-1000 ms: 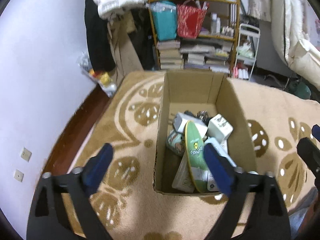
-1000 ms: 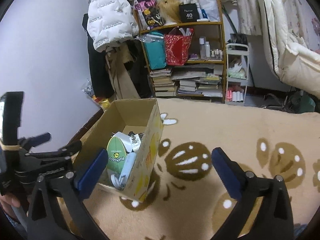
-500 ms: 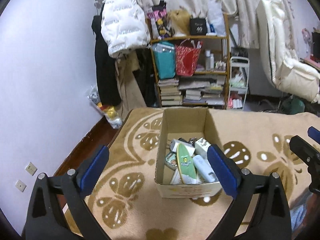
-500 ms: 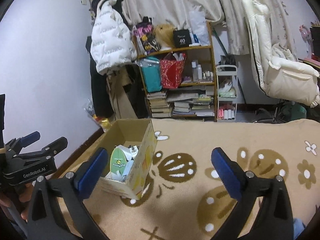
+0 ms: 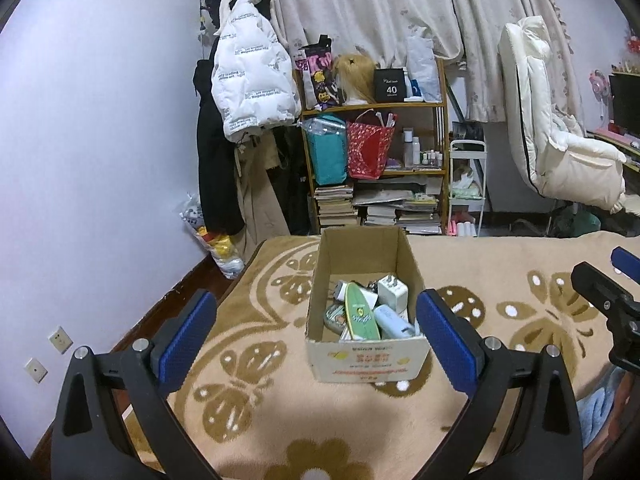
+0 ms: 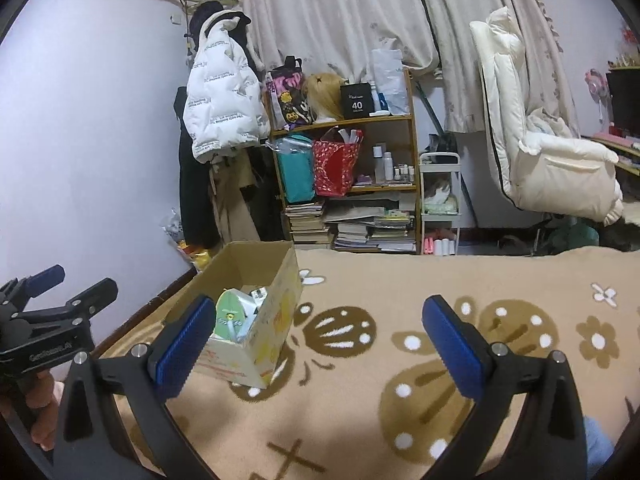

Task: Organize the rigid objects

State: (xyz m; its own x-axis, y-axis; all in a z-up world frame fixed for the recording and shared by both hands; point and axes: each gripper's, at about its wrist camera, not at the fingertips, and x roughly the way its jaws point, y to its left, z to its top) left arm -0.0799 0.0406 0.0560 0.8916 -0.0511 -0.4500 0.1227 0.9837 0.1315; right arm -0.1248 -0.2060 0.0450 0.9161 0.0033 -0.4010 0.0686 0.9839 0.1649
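- left gripper (image 5: pixel 312 330) jaws spread wide, holding nothing
- right gripper (image 6: pixel 318 344) jaws spread wide, empty
- cardboard box (image 5: pixel 362 354) on patterned blanket (image 5: pixel 256 392), just ahead between left jaws
- green toy skateboard (image 5: pixel 360 316), white charger (image 5: pixel 392 292) inside box

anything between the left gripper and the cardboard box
No. In the left wrist view only bare patterned blanket lies between the open left gripper and the cardboard box; nothing blocks the way.
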